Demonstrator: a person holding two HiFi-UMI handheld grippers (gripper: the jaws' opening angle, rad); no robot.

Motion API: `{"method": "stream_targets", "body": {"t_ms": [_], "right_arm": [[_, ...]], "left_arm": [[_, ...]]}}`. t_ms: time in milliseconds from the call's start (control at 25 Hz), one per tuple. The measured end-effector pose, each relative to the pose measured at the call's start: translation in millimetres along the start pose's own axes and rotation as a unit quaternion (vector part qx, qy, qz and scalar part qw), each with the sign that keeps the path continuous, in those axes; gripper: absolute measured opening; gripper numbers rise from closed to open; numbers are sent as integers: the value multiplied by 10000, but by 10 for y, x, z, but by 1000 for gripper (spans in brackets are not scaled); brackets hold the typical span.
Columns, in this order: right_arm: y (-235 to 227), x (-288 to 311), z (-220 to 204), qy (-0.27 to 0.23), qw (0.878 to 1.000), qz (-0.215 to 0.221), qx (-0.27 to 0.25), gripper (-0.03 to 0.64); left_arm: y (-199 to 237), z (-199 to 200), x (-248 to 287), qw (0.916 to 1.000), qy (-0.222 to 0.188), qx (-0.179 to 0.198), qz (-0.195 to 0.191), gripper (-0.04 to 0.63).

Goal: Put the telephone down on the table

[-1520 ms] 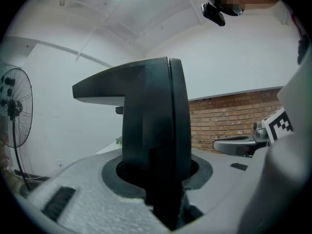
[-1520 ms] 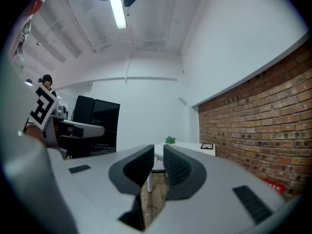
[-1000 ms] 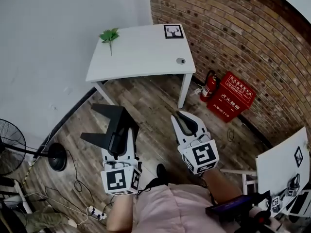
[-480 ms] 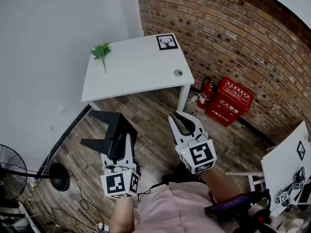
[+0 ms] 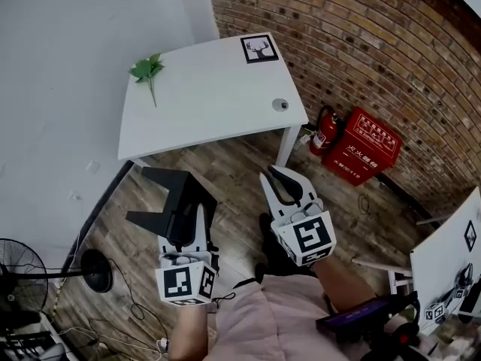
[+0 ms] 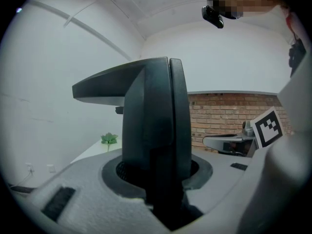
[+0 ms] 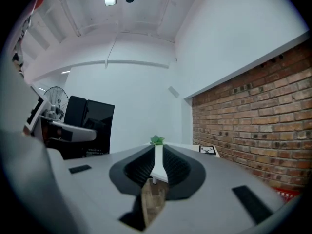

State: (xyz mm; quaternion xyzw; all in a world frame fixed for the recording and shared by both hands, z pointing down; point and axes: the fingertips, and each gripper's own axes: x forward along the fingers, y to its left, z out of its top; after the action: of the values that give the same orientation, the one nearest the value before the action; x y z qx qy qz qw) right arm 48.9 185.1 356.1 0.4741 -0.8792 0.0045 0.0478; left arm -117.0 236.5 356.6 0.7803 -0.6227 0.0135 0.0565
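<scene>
The phone (image 5: 171,198) was not on the bench (image 5: 210,107) yet. It was black, up off the floor (image 5: 240,164), and clamped in the left tongs (image 5: 189,215), at about 7 o'clock from the bench and well apart from it. The left tongs pointed level toward 12, presumably so the phone would come in over the top without tipping. The right tongs (image 5: 283,179) were closed to a slit on nothing and held at 3 o'clock of the left, also aimed at the bench. My guess: spare hand, kept clear of the load.

The bench top was mostly bare. A sprig (image 5: 146,69) lay near its 10 o'clock corner, a marker card (image 5: 259,49) at 1 o'clock, and a small round cap (image 5: 279,104) near the 4 o'clock edge. The middle was free for the set-down. I'd judge this the carry stage, with placing not begun.

Only the head view gave the layout:
- the gap between phone and bench
- the red box (image 5: 368,147) and extinguisher (image 5: 324,131) against the brick wall (image 5: 361,43), at 3 o'clock of the bench
- a fan (image 5: 16,265) at 8 o'clock

The left tongs view showed what that one couldn't: the grip bit on the phone's narrow lower part. The phone's body filled the middle and hid most of the bench.

The right tongs view showed the slit between its own jaws, with only bench and sprig seen through it. The phone sat off at 9 o'clock.
</scene>
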Motion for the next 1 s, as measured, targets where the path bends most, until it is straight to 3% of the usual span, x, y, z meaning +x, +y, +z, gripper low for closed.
{"method": "stream_targets", "body": {"t_ms": [480, 1000], "right_arm": [[-903, 1113, -73, 92, 9988, 230, 417, 55], [-1440, 2105, 391, -404, 9967, 565, 425, 57]], "left_arm": [[65, 152, 1321, 9996, 270, 26, 15, 166], [235, 581, 2169, 9999, 15, 116, 104, 164]]}}
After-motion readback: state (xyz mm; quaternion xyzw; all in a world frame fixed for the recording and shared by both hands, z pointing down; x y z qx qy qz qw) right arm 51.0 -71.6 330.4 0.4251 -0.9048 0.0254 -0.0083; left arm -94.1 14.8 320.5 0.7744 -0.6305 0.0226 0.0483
